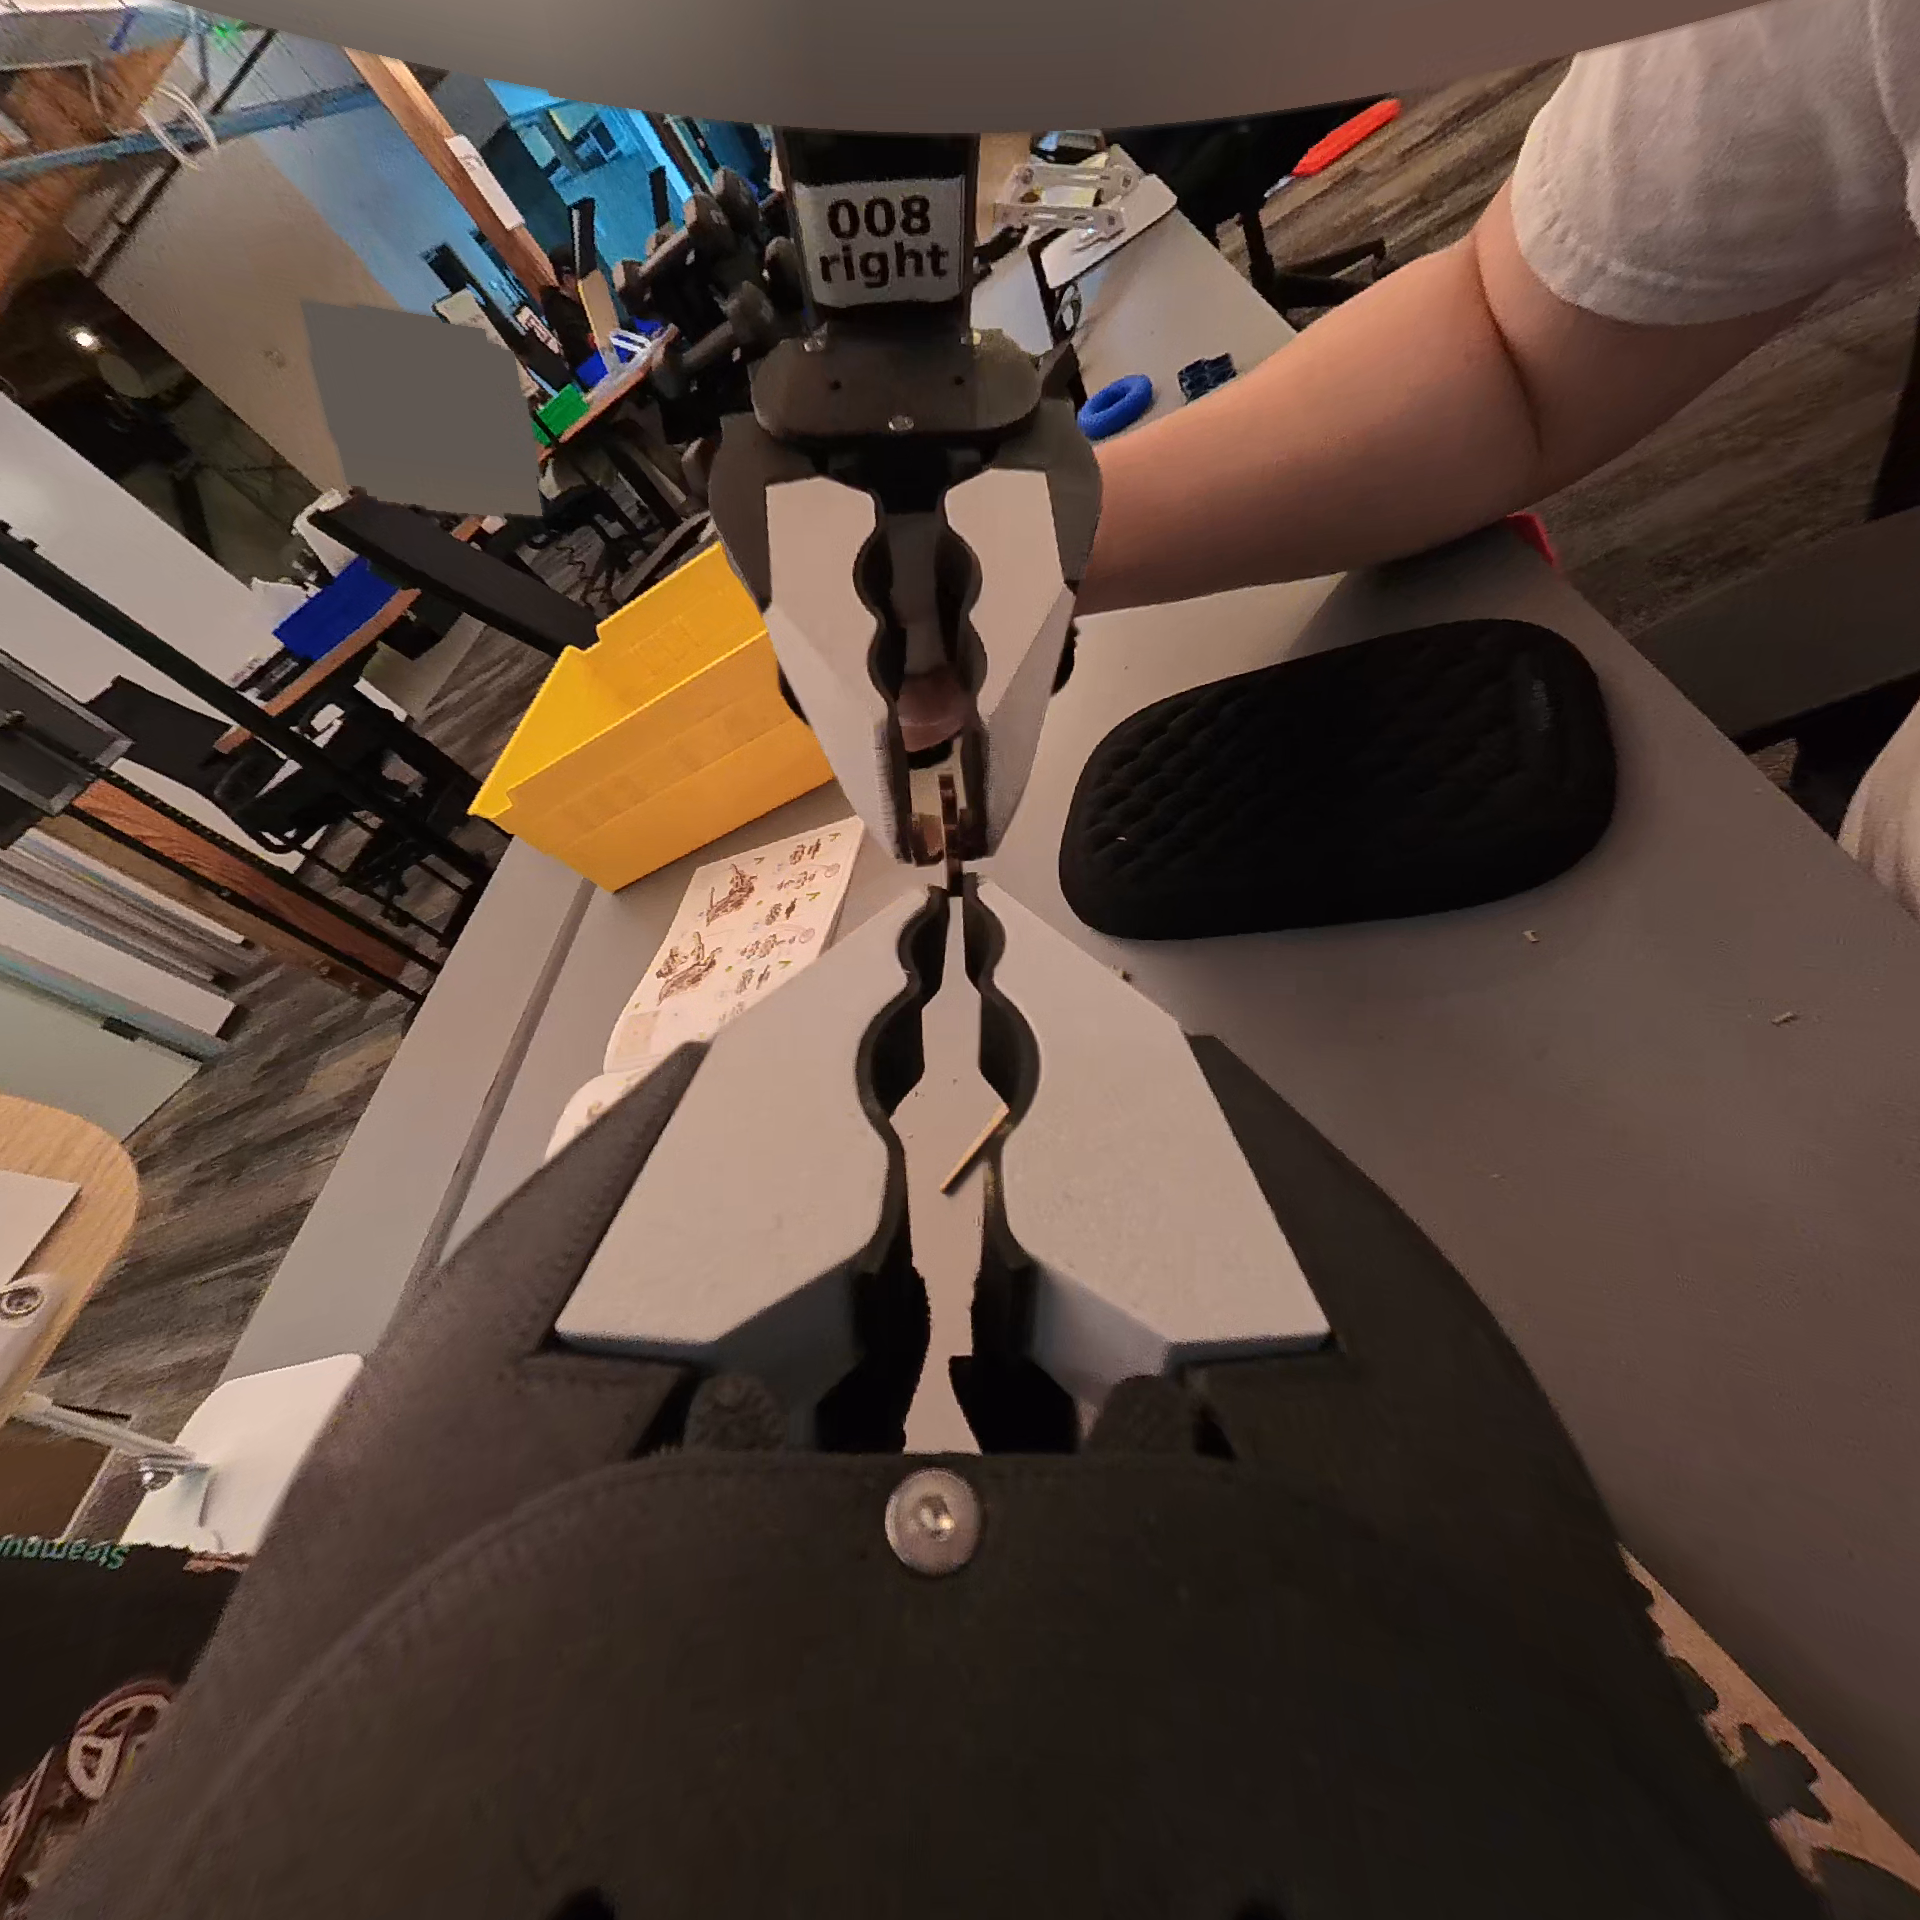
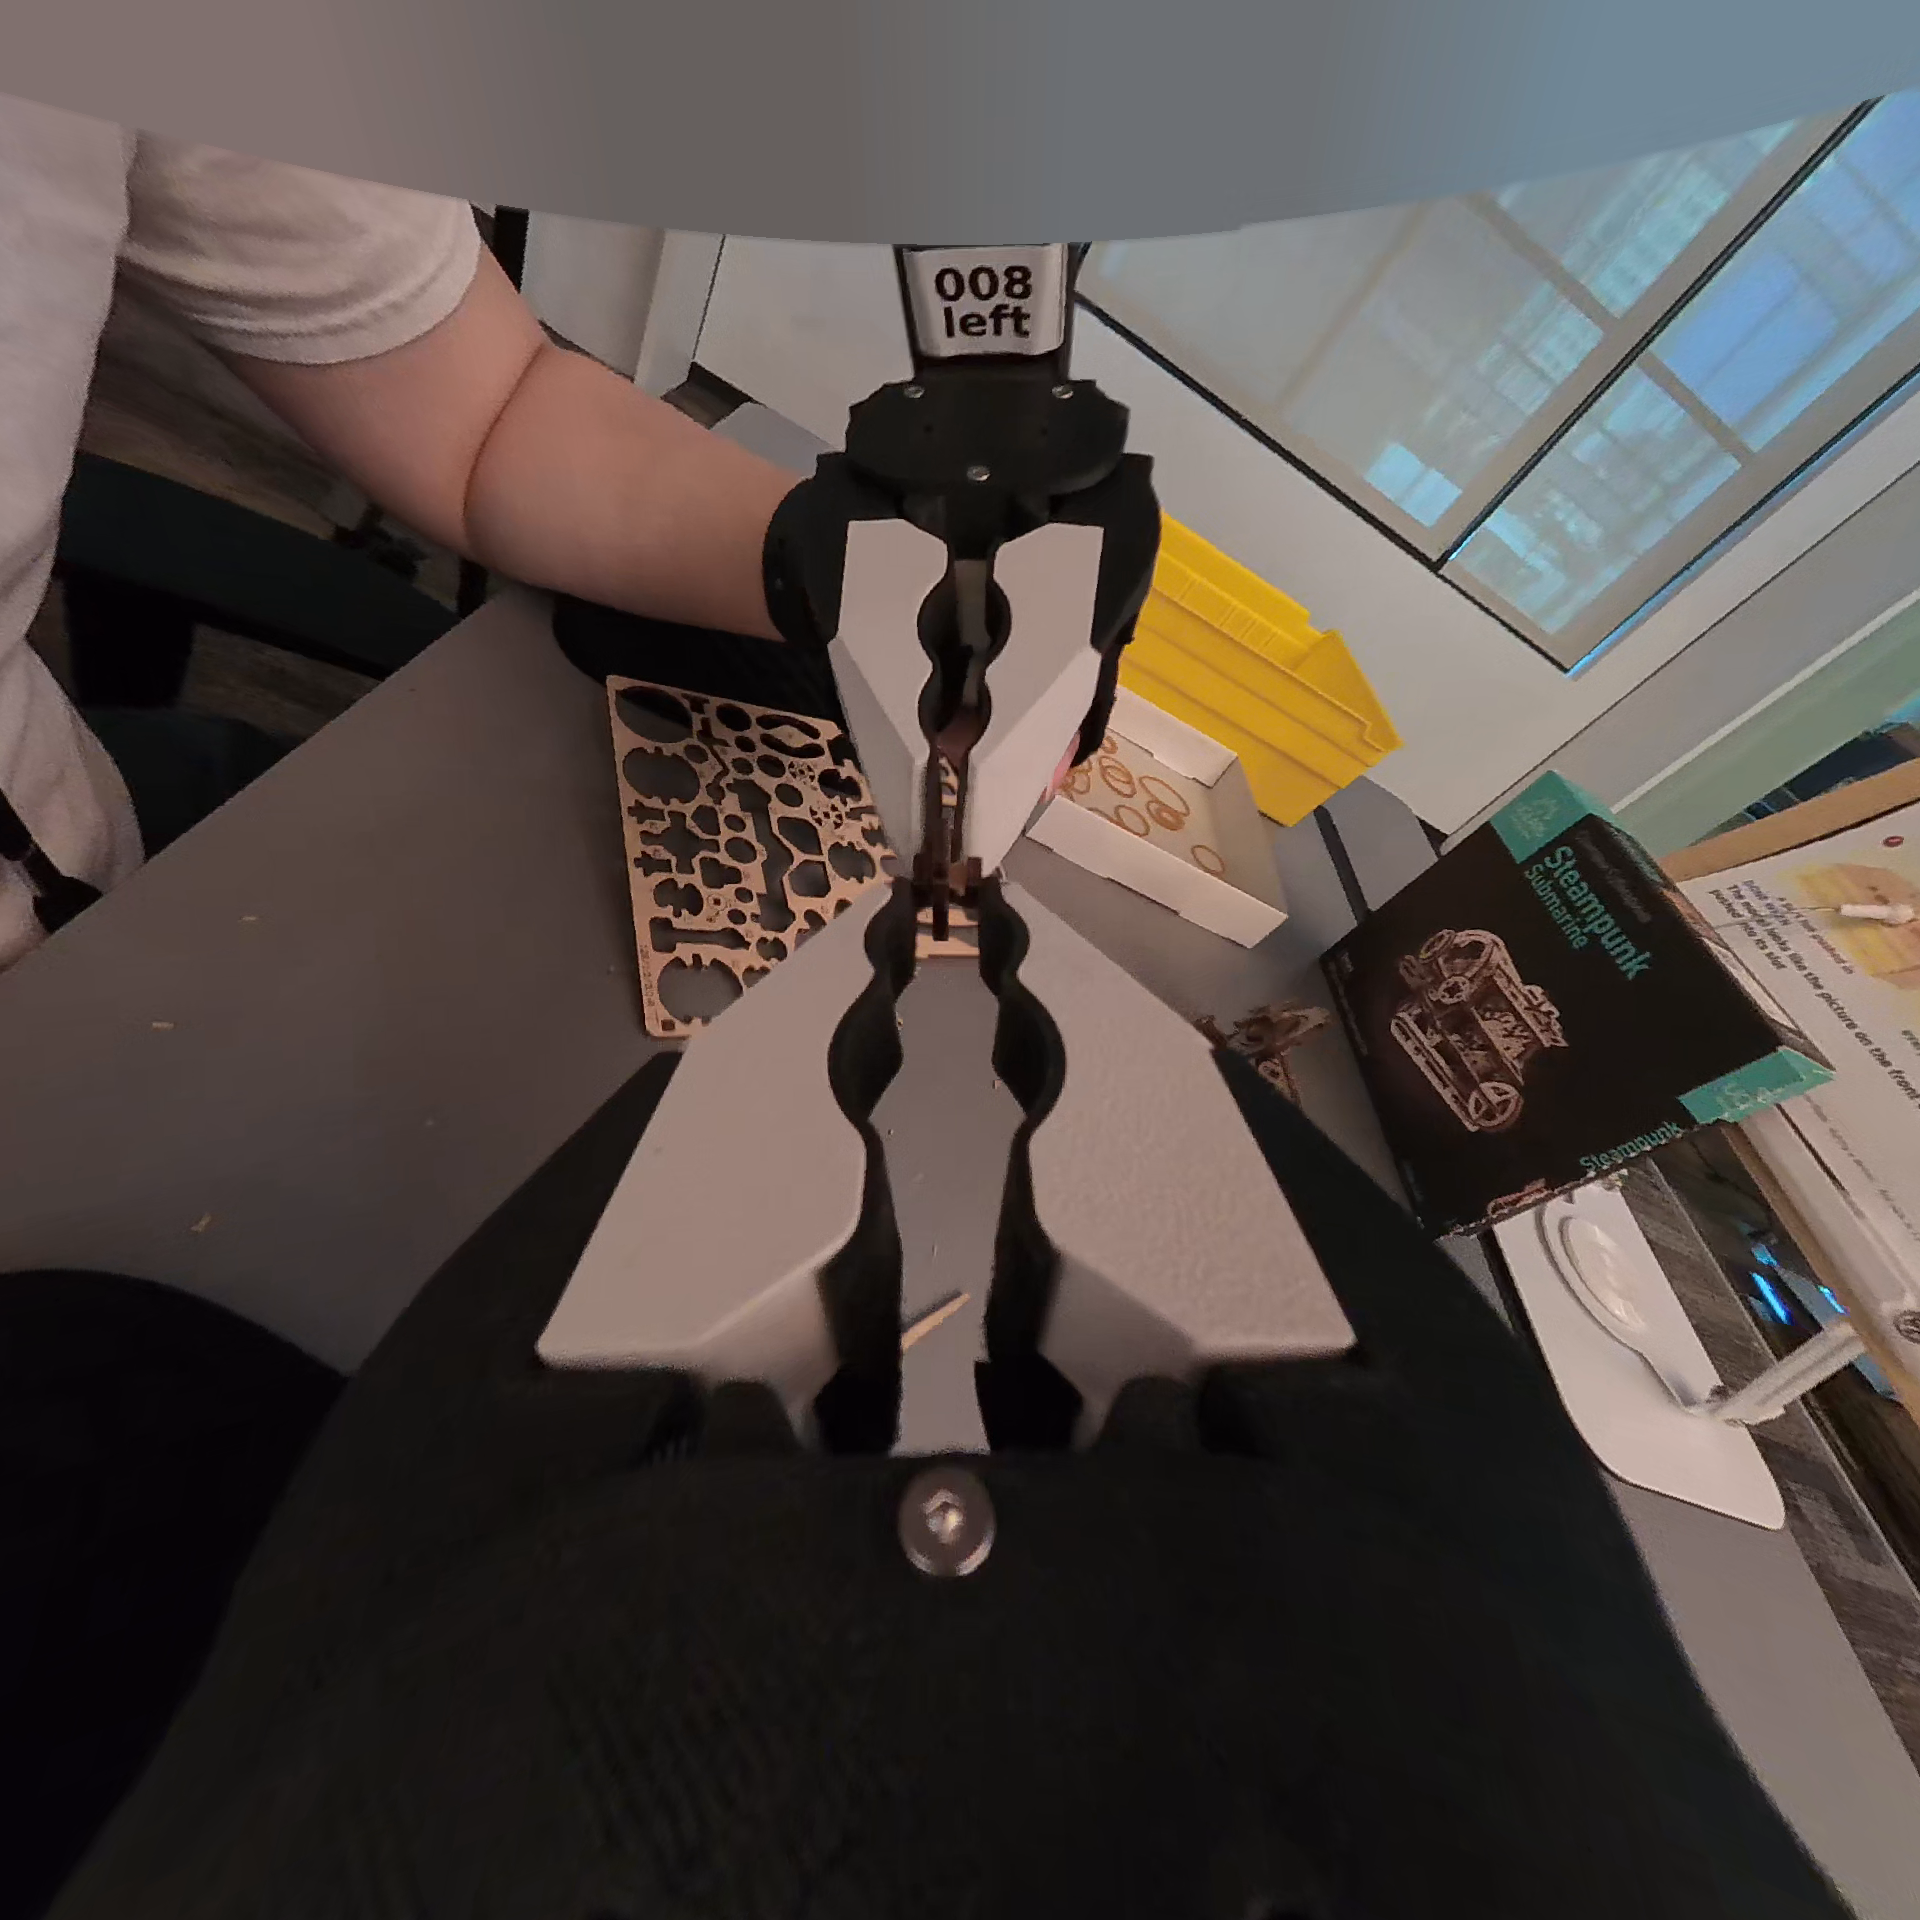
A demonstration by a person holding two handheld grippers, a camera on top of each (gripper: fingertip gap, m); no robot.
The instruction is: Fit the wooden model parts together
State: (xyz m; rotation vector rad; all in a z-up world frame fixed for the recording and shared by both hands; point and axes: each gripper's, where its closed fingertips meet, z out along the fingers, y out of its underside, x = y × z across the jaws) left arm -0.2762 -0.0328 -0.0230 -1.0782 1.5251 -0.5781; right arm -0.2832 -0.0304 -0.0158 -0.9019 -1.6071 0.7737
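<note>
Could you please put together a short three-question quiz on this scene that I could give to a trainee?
1. True or false: the left gripper and right gripper meet tip to tip above the grey table.
2. What lies flat on the table beyond the grippers in the right wrist view? A) punched-out wooden sheet B) a hammer C) a glass jar
3. Fill in: the storage bin beside the instruction leaflet is coloured ____.

Key
1. True; each is shut on a small wooden part.
2. A
3. yellow
</note>
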